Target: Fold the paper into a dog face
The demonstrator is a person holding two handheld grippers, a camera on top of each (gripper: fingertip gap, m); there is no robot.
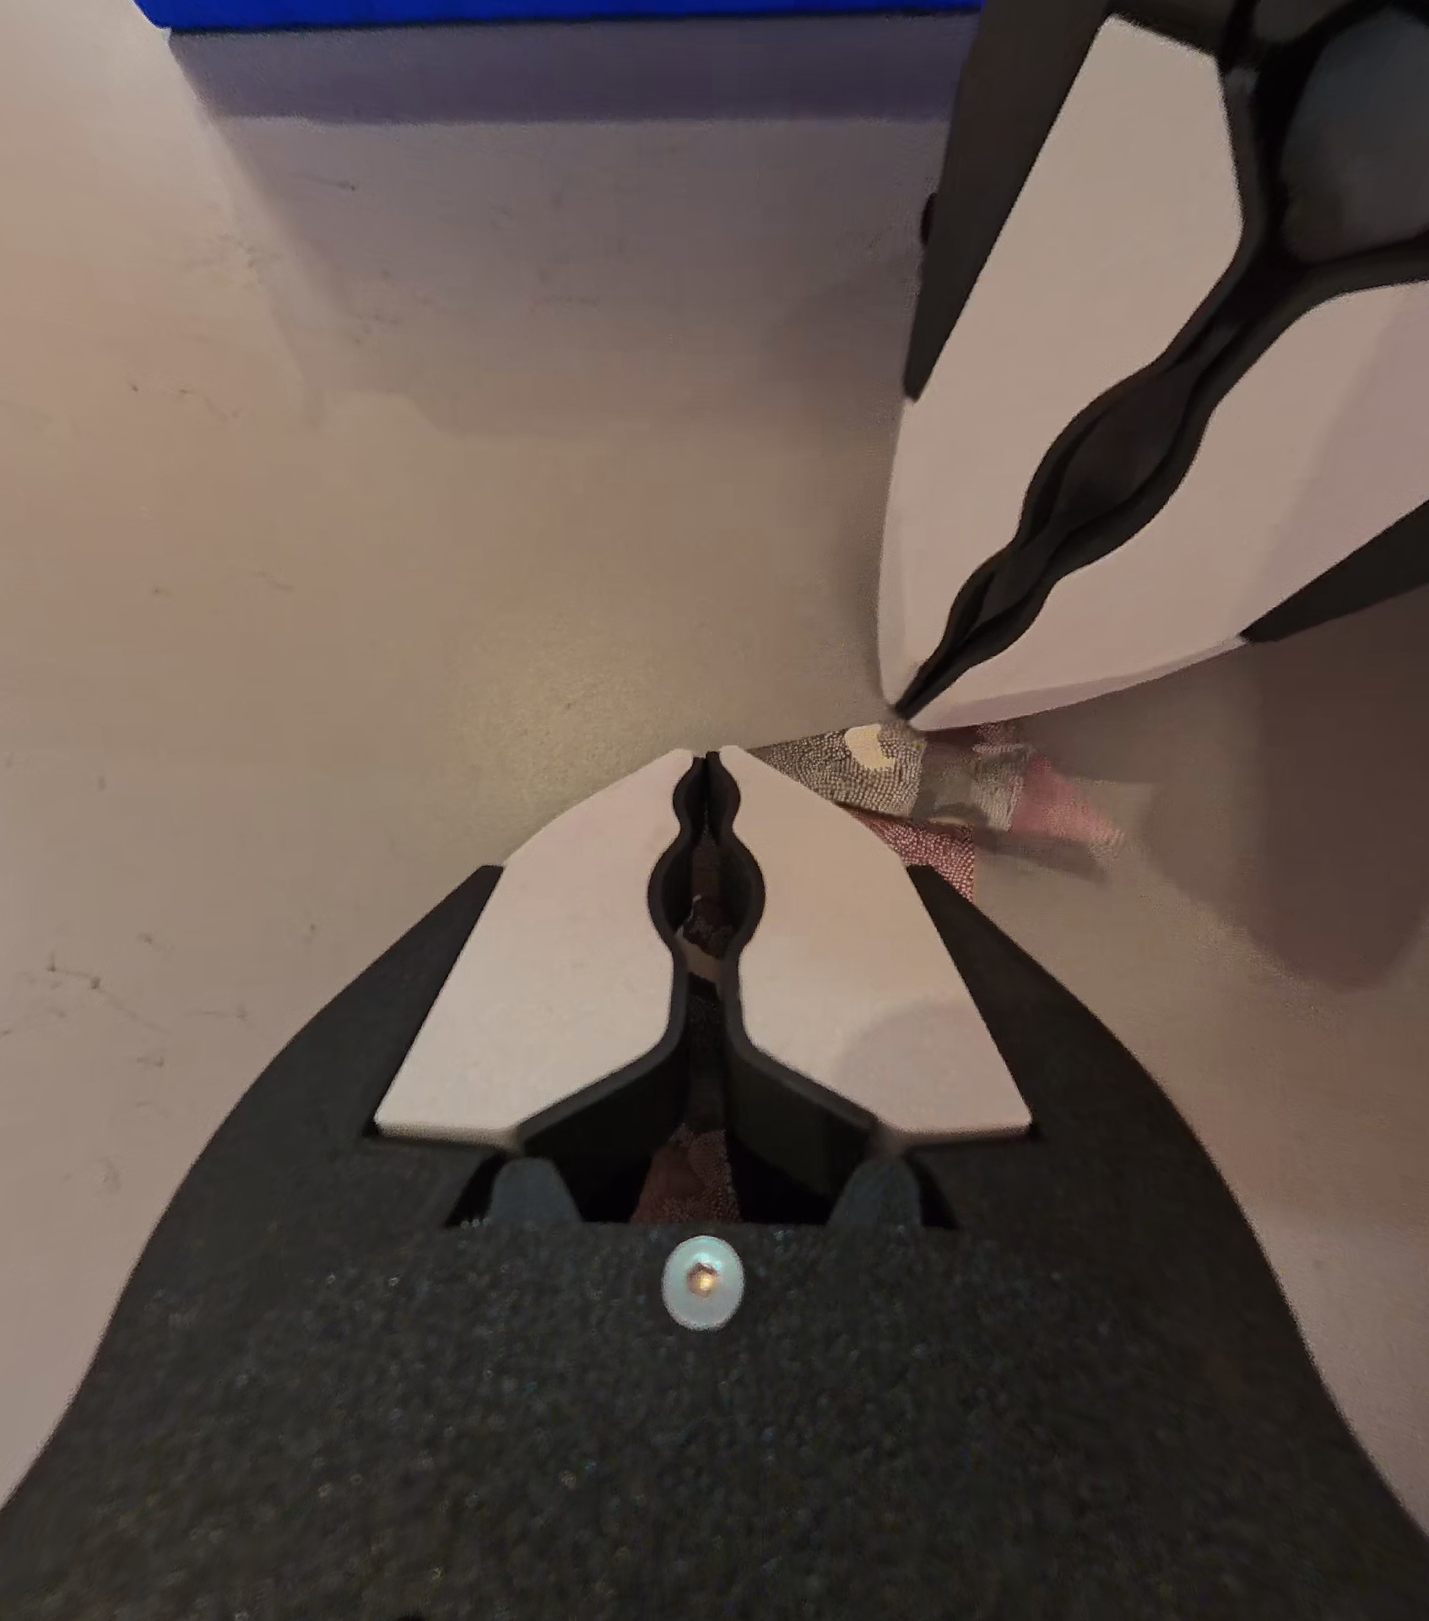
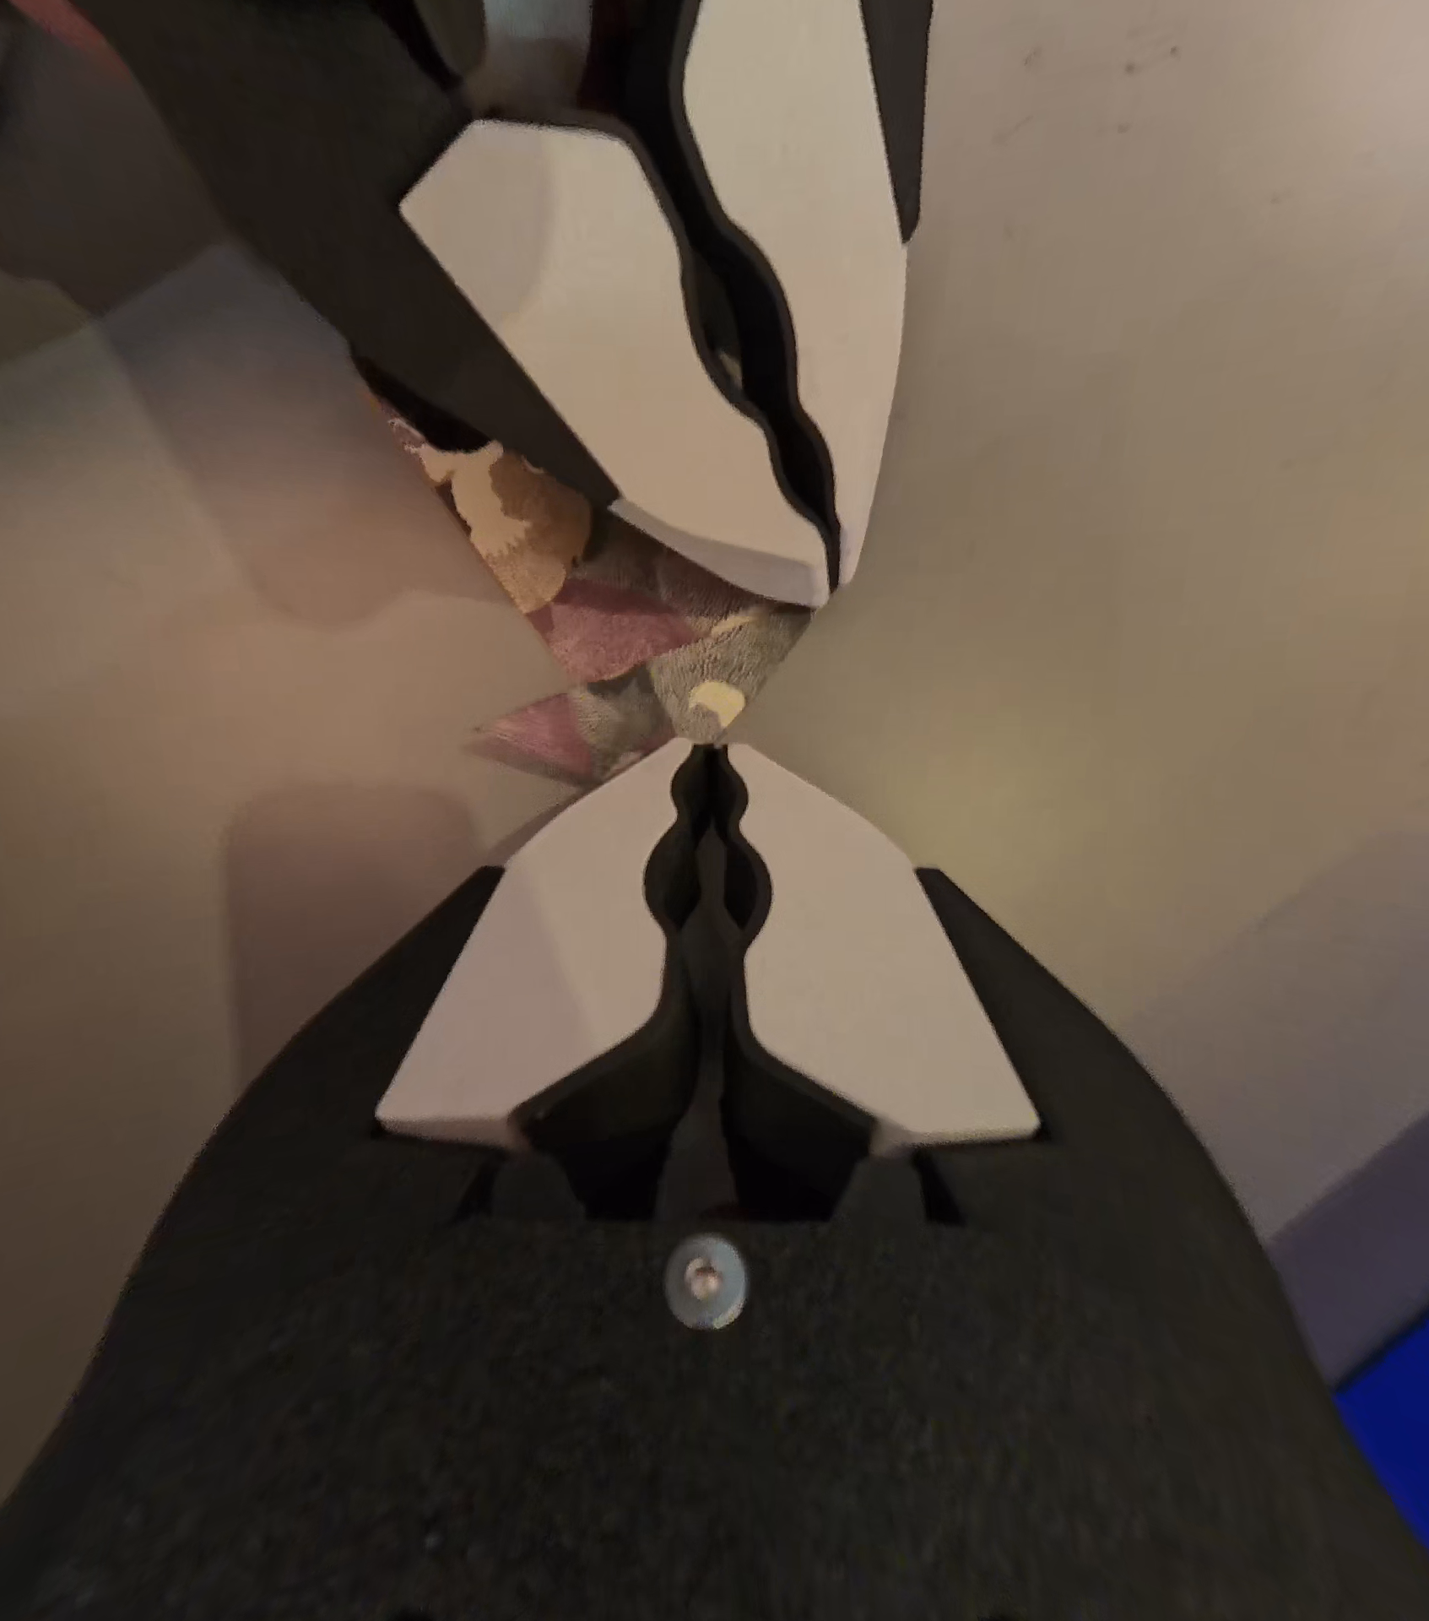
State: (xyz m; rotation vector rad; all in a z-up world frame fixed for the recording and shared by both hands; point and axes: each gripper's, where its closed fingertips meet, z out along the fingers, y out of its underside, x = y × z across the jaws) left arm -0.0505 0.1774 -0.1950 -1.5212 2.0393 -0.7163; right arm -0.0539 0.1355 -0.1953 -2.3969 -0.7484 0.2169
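Left wrist view shows the patterned paper [image 1: 877, 763], already folded small, under the closed left hand-held gripper [image 1: 708, 756] and closed right hand-held gripper [image 1: 903, 706], creasing unfinished on the table [image 1: 254, 526].

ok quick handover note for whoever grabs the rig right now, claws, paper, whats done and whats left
Left claw: shut, resting over the patterned paper, which shows through its gap; whether it pinches it I can't tell.
Right claw: shut, tip at the paper's grey corner; grip not clear.
The paper lies on the pale table, between the two tips, already folded into layers.
Done: some folds. Left: remaining folds for the dog face; the final shape is not visible yet.
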